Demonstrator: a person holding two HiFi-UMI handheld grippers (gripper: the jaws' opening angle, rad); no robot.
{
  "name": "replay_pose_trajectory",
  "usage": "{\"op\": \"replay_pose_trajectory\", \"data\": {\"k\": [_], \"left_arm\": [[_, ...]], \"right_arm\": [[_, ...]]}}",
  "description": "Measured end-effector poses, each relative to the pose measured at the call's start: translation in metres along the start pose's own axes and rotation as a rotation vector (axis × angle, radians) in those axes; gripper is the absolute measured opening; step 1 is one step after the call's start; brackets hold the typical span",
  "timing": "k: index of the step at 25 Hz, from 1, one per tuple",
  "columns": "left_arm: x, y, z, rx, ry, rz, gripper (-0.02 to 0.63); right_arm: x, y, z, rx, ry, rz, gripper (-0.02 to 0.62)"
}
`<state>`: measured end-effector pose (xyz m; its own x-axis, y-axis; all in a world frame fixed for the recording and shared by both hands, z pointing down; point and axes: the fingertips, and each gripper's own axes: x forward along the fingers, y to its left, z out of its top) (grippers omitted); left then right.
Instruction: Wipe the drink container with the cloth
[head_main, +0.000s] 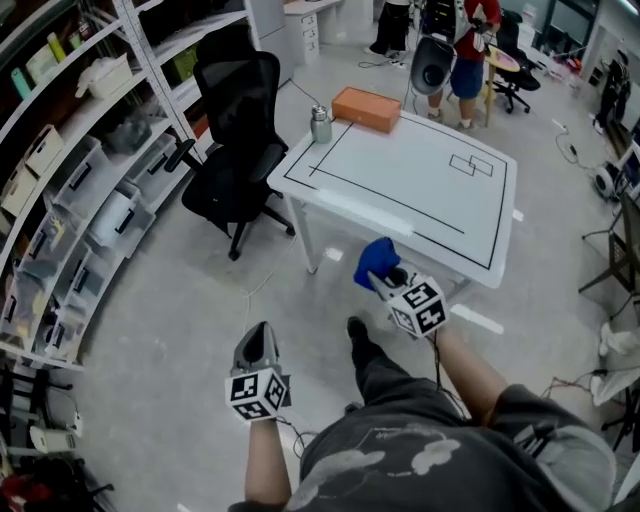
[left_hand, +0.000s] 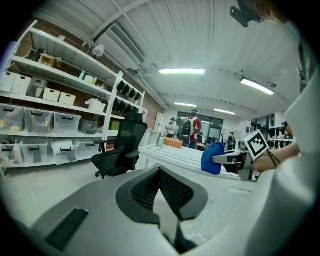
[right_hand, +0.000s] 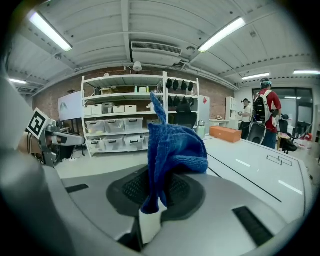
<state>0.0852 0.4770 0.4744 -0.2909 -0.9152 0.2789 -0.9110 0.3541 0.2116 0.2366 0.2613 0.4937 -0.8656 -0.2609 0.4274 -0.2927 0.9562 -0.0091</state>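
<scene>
Seen from above, a person stands on a grey floor before a white table (head_main: 430, 185). The right gripper (head_main: 388, 276) has its jaws clamped on a bunched blue cloth (head_main: 372, 258), held in the air at the table's near edge. The left gripper (head_main: 258, 340), lower and to the left, has its jaws pressed together with nothing between them. The drink container (head_main: 321, 124), a small metal flask, stands upright at the table's far left corner near an orange box (head_main: 366, 108), well apart from both grippers. A black office chair (head_main: 235, 150) sits left of the table.
</scene>
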Motion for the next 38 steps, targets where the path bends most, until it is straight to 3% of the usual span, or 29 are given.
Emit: {"op": "replay_pose_trajectory", "data": {"k": [8, 13, 19, 25, 30, 34, 38], "left_arm": [[0.141, 0.029, 0.050, 0.038, 0.030, -0.017, 0.002], [0.237, 0.029, 0.095, 0.058, 0.021, -0.045, 0.002], [0.330, 0.020, 0.119, 0.087, 0.030, -0.083, 0.002], [0.379, 0.011, 0.128, 0.105, 0.055, -0.118, 0.002], [0.404, 0.004, 0.132, 0.139, 0.081, -0.155, 0.002], [0.428, -0.005, 0.136, 0.168, 0.097, -0.226, 0.003], [0.472, -0.006, 0.139, 0.175, 0.109, -0.312, 0.003]], "right_arm": [[0.121, -0.111, 0.050, 0.059, -0.026, -0.011, 0.044], [0.179, -0.185, 0.076, 0.077, -0.013, -0.019, 0.044], [0.231, -0.254, 0.089, 0.097, -0.010, -0.025, 0.044], [0.260, -0.290, 0.094, 0.132, -0.013, -0.035, 0.044], [0.273, -0.294, 0.093, 0.152, -0.005, -0.034, 0.044], [0.284, -0.294, 0.097, 0.165, -0.005, -0.050, 0.044], [0.292, -0.312, 0.115, 0.159, -0.027, -0.128, 0.044]]}}
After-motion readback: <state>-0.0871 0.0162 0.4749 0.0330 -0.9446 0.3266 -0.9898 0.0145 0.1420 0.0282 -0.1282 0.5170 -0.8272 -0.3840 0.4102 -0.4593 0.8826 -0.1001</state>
